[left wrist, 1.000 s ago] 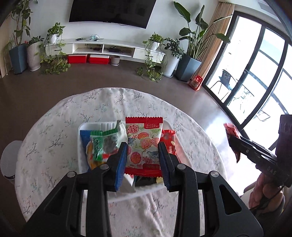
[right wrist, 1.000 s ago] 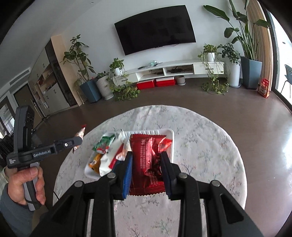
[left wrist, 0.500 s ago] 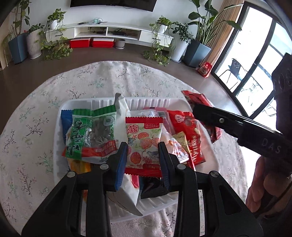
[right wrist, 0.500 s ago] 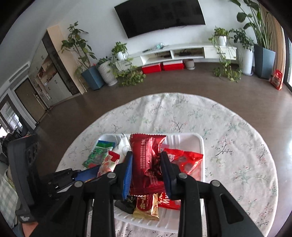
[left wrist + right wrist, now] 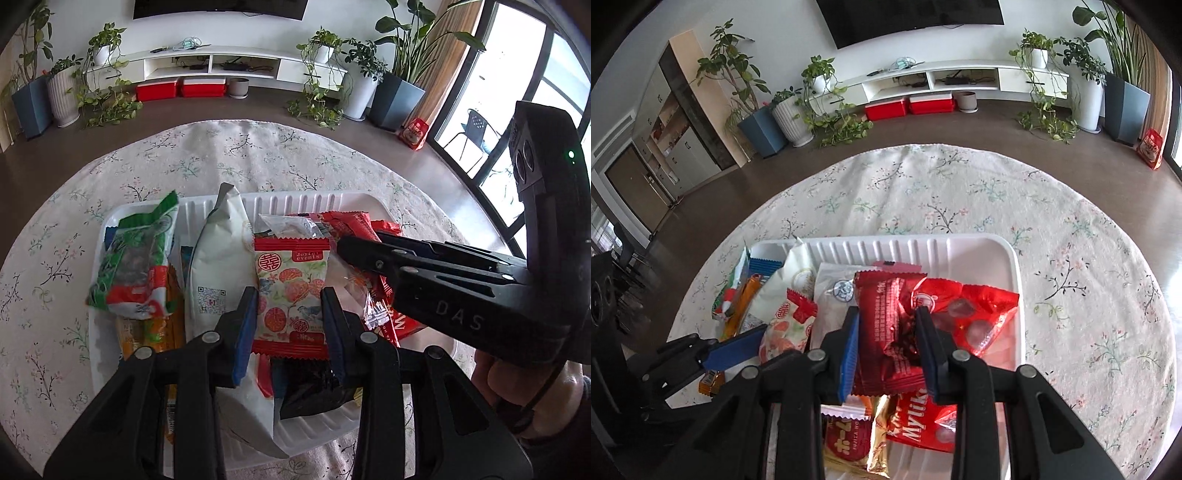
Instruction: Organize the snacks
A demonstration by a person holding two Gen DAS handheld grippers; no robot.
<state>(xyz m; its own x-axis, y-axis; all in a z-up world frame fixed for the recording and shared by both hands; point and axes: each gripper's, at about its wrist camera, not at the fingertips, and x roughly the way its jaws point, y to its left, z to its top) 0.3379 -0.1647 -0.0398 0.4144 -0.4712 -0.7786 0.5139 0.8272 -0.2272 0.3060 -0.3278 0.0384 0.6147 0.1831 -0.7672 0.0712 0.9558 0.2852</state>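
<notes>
Floral-clothed round table, white tray (image 5: 314, 201) heaped with snacks.
Left gripper (image 5: 290, 314) clamps the peach-print packet (image 5: 291, 291) upright at frame centre; right gripper (image 5: 888, 332) pinches the dark red packet (image 5: 886, 332) likewise, both directly above the tray.

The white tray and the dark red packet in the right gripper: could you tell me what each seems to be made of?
White tray: likely thin moulded plastic or foam, matte, with a ribbed wall and rounded rim. Dark red packet, clamped in the right gripper: glossy plastic film, possibly foil-lined, judging by sharp crinkles, bright highlights and a serrated edge.
</notes>
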